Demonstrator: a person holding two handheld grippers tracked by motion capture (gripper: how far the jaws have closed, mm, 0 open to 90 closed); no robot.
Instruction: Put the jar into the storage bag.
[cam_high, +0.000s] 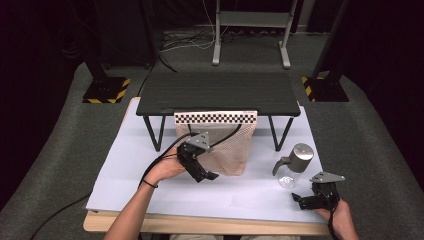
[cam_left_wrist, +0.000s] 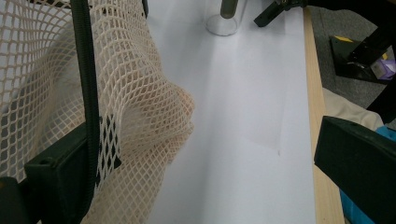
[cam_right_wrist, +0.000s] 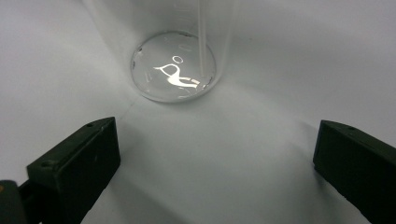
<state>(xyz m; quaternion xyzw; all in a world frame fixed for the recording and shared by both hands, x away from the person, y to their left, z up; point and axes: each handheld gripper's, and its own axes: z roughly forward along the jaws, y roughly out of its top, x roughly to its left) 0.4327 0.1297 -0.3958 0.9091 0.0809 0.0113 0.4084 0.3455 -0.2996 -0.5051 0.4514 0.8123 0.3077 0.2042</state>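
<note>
A peach mesh bag (cam_high: 225, 147) hangs from the front edge of a low black stand (cam_high: 220, 92), under a checkered strip (cam_high: 215, 118). My left gripper (cam_high: 205, 174) is at the bag's lower left, open. In the left gripper view the mesh bag (cam_left_wrist: 140, 102) drapes over the left jaw of that gripper (cam_left_wrist: 210, 179), and a dark band (cam_left_wrist: 86, 70) runs down the netting. A clear bottle with a metal pump top (cam_high: 296, 162) stands to the right. My right gripper (cam_high: 300, 201) sits open just in front of it, its jaws (cam_right_wrist: 210, 172) wide apart below the bottle's glass base (cam_right_wrist: 173, 65).
A white sheet (cam_high: 150, 165) covers the wooden table, whose front edge (cam_high: 200, 225) runs along the bottom. The stand's thin black legs (cam_high: 159, 132) straddle the bag. Cables trail from both grippers; grey floor and dark frames surround the table.
</note>
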